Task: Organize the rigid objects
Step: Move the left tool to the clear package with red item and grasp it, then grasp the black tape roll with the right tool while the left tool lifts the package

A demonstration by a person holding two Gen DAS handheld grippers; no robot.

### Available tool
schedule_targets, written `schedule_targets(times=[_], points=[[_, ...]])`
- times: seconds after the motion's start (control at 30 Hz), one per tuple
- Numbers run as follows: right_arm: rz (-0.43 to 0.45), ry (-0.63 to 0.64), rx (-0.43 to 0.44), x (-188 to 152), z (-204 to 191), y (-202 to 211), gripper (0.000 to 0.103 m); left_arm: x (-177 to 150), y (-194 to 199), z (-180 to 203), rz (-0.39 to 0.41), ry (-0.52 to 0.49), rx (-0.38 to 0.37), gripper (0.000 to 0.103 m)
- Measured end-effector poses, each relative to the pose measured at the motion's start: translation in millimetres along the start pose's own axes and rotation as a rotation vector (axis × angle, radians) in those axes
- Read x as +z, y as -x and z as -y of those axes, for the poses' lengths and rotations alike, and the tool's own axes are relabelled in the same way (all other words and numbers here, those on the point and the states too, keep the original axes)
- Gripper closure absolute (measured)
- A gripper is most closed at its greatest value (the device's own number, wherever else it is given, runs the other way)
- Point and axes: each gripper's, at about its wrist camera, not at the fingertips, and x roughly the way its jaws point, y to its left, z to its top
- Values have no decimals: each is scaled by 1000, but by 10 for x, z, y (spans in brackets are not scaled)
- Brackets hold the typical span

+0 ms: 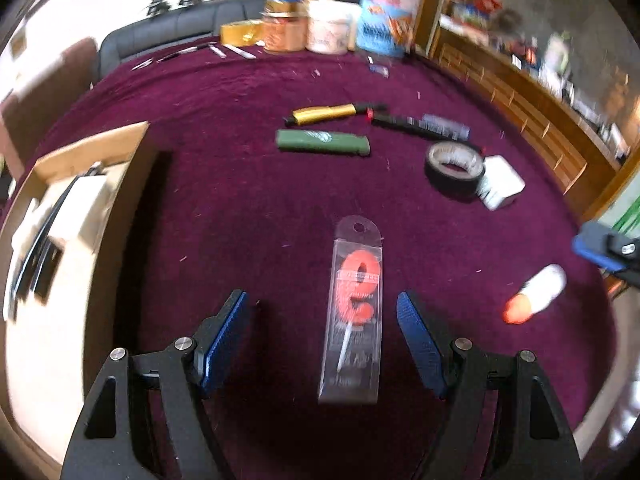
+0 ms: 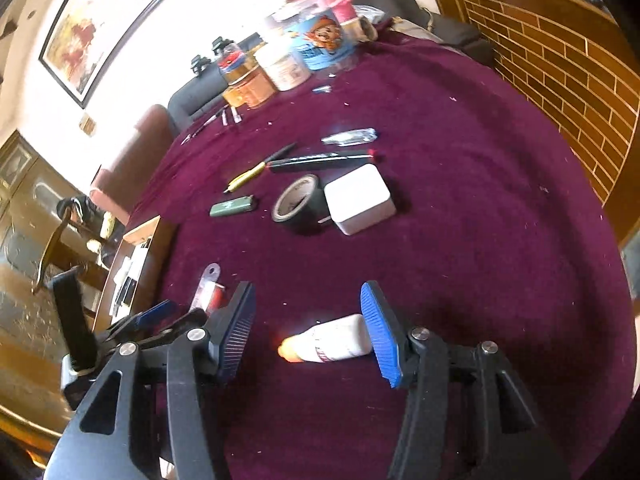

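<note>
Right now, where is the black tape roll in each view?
Left wrist: tape roll, right of centre, touching the white box on its right.
Right wrist: tape roll, above centre, left of the same box.
Shared landmark: green lighter, left of the roll in both.

A purple-clothed table (image 1: 248, 208) carries a packaged candle (image 1: 354, 308), tape roll (image 1: 454, 168) and lighter (image 1: 322, 142).

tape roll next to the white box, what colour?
Black tape roll with a pale inner core; clearest in the right wrist view.

Cardboard box (image 1: 80, 208) blocks left; cloth (image 1: 248, 208) mid-table open.
</note>
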Motion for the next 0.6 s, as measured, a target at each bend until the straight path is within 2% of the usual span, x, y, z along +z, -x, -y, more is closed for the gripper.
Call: schedule_targets(times=[0.07,0.1,0.13,0.17,0.3,0.4,0.53,0.6], points=[[-5,0,2,6,-36,-65,50,3,-89,124,0,-70,38,33],[-8,9,3,3,-85,-103,50,-3,-82,173,23,-100,42,48],[-10,19,2,8,-115,-122,50,-5,-65,183,24,-103,11,57],[-11,35,-1,6,-146,-130,50,-7,-36,170,27,-98,6,79],[-14,149,-39,91,-364,-204,50,-54,81,-43,21,-14,-114,80],[-7,282,-82,218,-608,-326,50,-113,304,-199,57,41,-208,80],[-62,428,-127,403,-891,-661,50,-202,659,-465,117,111,-302,80],[-97,469,-160,456,-957,-858,50,-248,844,-615,151,139,-326,80]])
